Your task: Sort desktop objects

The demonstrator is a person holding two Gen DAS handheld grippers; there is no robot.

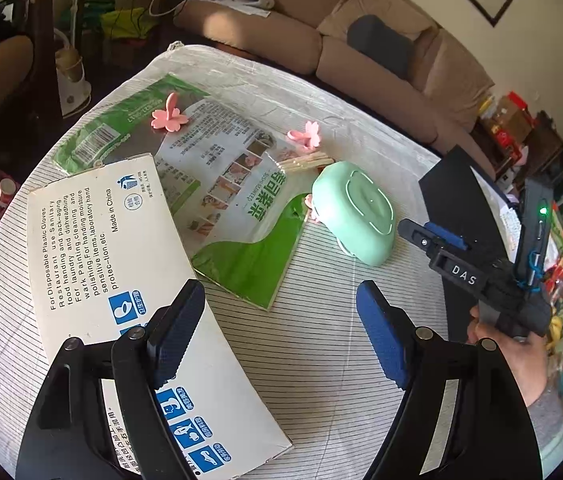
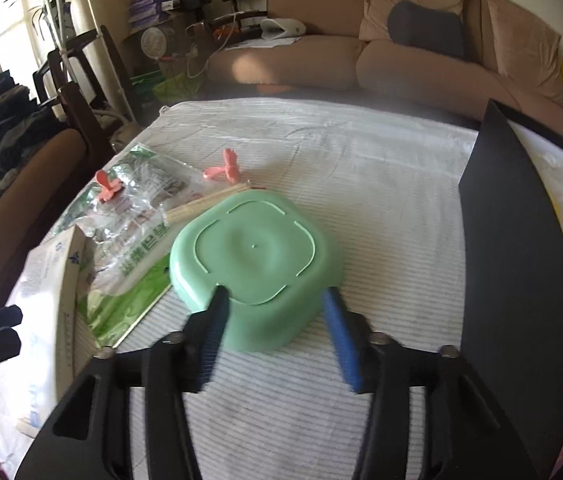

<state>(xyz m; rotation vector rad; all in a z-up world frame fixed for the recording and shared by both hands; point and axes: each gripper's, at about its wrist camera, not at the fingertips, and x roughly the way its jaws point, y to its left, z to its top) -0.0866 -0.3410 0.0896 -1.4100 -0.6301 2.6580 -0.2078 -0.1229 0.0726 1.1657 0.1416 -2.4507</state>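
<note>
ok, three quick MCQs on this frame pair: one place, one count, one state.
1. The wooden sticks lie:
A. on the glove box
B. at the seaweed packet's edge, behind the green dish
C. on the sofa

2. Pink flower clips in the right wrist view:
A. two
B. four
C. none

3. The green dish is:
A. upright, full
B. on its side
C. upside down

Answers: 1 B, sticks poke out behind the dish. 2 A, one on the packet, one beside it. 3 C, its base ring faces up.

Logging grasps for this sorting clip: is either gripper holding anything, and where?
Nothing is held. The right gripper is open around the green bowl, pads apart; left gripper open, empty.
</note>
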